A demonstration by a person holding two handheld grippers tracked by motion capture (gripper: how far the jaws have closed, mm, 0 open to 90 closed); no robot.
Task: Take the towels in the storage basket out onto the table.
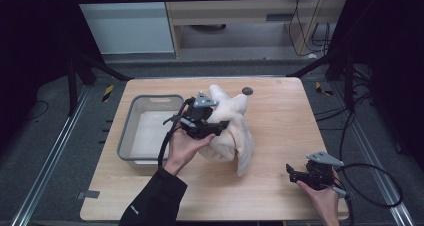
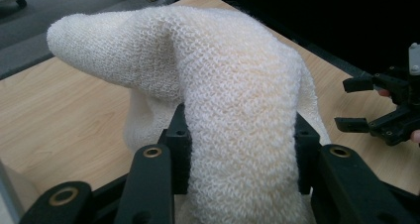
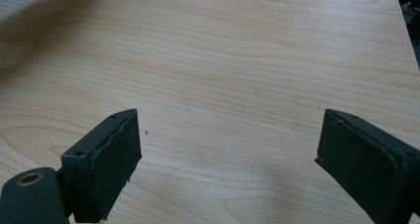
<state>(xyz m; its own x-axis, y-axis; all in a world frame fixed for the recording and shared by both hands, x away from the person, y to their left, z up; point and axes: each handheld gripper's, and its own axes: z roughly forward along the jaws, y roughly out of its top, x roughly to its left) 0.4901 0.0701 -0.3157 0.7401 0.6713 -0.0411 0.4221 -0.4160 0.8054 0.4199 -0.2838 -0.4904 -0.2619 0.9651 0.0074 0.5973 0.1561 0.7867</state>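
Roughly mid-table: the left gripper [image 1: 220, 128] is clamped on a cream knitted cloth [image 1: 231, 128], jaws pinching a thick bunched fold of it. From the left gripper view the cloth [image 2: 233, 100] rises between the two black jaws and arches over them, one rounded end drooping toward the left of that view. In the high view part of the cloth is lifted at the gripper while the rest sags onto the wooden table [image 1: 280, 111], a long flap trailing toward the near edge.

Just left of the cloth sits a grey plastic bin [image 1: 131, 117], shallow, rectangular, its right rim near the left hand [image 1: 182, 148]. The hand and the gripper's body partly cover the bin's right edge in the high view.

A small dark round spot [image 1: 247, 91] lies on the table beyond the cloth, apart from it.

The right gripper [image 1: 296, 172] is held near the table's right front corner, well apart from the cloth, jaws spread wide with only bare wood between them in the right gripper view [image 3: 228, 154]. A blurred pale edge of the cloth [image 3: 25, 6] crosses that view's upper left corner.

A black cable [image 1: 372, 183] loops off the right gripper past the table edge.
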